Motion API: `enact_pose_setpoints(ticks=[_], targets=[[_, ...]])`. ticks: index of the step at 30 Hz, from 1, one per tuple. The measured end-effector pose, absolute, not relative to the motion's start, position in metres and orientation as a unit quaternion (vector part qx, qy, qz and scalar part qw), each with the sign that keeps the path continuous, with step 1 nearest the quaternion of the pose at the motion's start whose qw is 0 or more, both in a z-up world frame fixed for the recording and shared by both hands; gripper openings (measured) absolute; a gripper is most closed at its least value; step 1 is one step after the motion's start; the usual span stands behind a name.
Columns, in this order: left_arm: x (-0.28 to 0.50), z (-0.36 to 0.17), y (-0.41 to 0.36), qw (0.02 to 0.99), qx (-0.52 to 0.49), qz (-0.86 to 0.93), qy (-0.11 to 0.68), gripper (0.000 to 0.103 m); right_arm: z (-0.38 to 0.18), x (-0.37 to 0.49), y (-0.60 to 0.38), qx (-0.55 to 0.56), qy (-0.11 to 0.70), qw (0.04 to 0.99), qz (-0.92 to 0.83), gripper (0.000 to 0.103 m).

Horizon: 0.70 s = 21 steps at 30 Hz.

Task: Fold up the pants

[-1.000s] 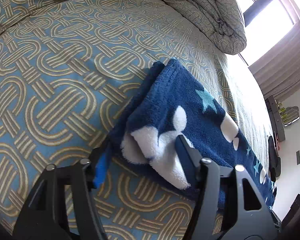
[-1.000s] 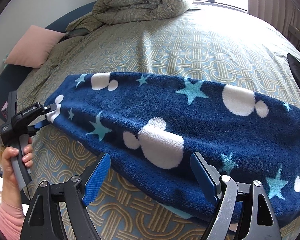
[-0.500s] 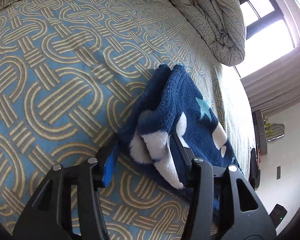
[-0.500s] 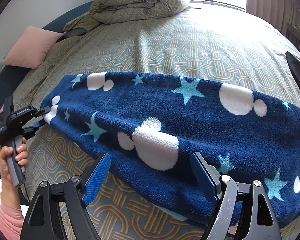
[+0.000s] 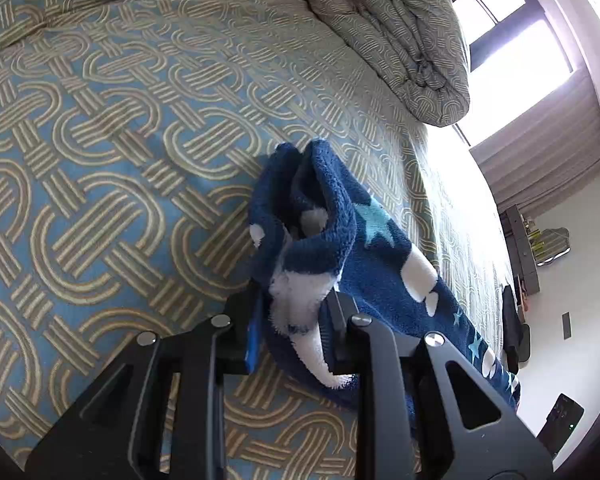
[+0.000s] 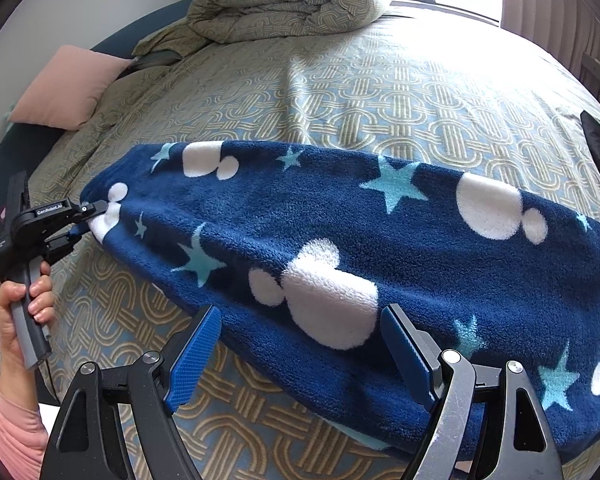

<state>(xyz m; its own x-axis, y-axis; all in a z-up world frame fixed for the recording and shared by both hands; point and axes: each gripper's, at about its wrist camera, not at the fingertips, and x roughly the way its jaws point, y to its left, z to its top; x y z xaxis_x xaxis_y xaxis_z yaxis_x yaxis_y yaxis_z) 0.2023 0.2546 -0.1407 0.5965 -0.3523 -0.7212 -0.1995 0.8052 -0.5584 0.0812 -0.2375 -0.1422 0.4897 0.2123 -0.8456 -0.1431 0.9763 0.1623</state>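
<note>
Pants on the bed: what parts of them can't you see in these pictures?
- Far end of the pants: the right wrist view's right edge cuts it off.
- Pinched end: in the left wrist view the left claw covers it, shut on the fabric.
- Underside: it is hidden against the bed in both views.
- Near edge: the open right claw partly blocks it in its own view.
- How many layers: the fleece bunches, so I cannot tell.

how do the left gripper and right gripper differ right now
The left gripper is shut on the end of the pants, fleece bunched between its fingers; the right gripper is open, gripping nothing, along the pants' near long edge. Both have blue-padded fingers and sit low over the bedspread.
</note>
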Motion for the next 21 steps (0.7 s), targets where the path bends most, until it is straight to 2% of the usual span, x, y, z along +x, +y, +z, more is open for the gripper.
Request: enact_pose_setpoints(ticks=[11,21], targets=[[0.199,-0.081,0.194,0.878,-0.224,-0.102,0.409,0.025,-0.139,0.073,-0.251,0.065,0.481,0.866,0.119,0.083],[0.179,-0.074,0.056,0.86,-0.125,-0.229,0.44,0.025,-0.136,0.053,-0.328,0.133,0.459,0.876,0.067,0.083]])
